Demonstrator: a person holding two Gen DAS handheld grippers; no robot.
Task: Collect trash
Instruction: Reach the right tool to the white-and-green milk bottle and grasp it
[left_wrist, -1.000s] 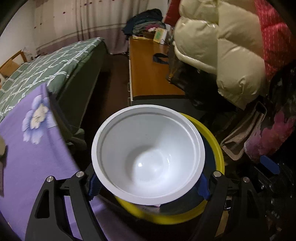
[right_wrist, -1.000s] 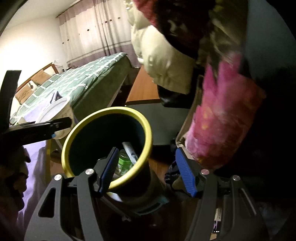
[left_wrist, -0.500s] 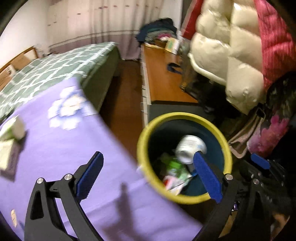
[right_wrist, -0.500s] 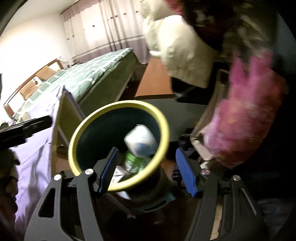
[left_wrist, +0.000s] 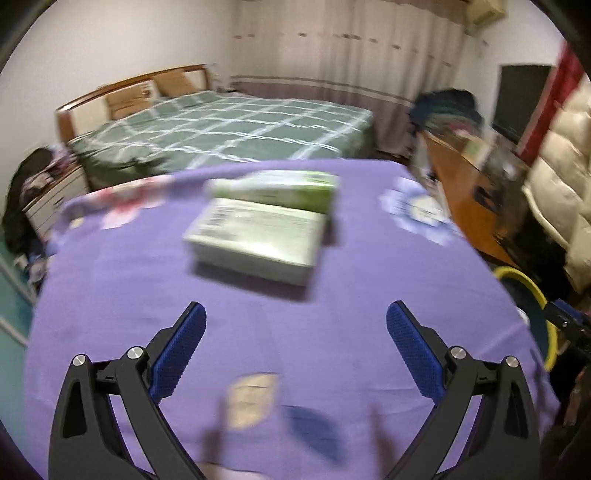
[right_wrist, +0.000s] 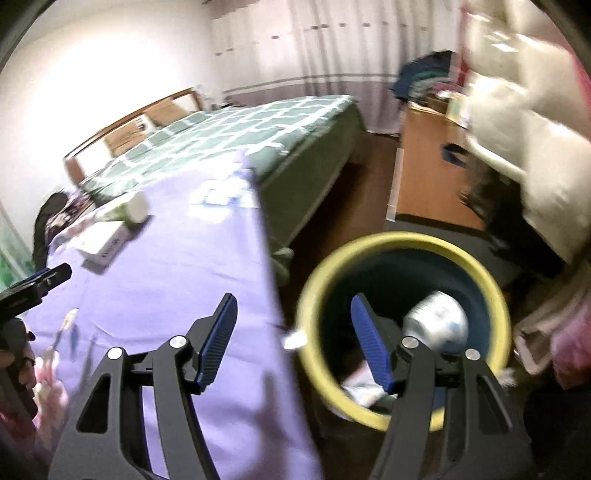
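While both jaws gape empty, two boxes (left_wrist: 258, 236) on purple cloth (left_wrist: 332, 302), one yellow-rimmed bin (right_wrist: 402, 328)

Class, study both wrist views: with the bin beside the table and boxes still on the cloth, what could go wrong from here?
1. The yellow-rimmed bin stands tight against the purple tablecloth; a swinging arm could tip it.
2. The green box leans on the white box; lifting one may topple the other.
3. Both views are blurred, so aim may suffer.
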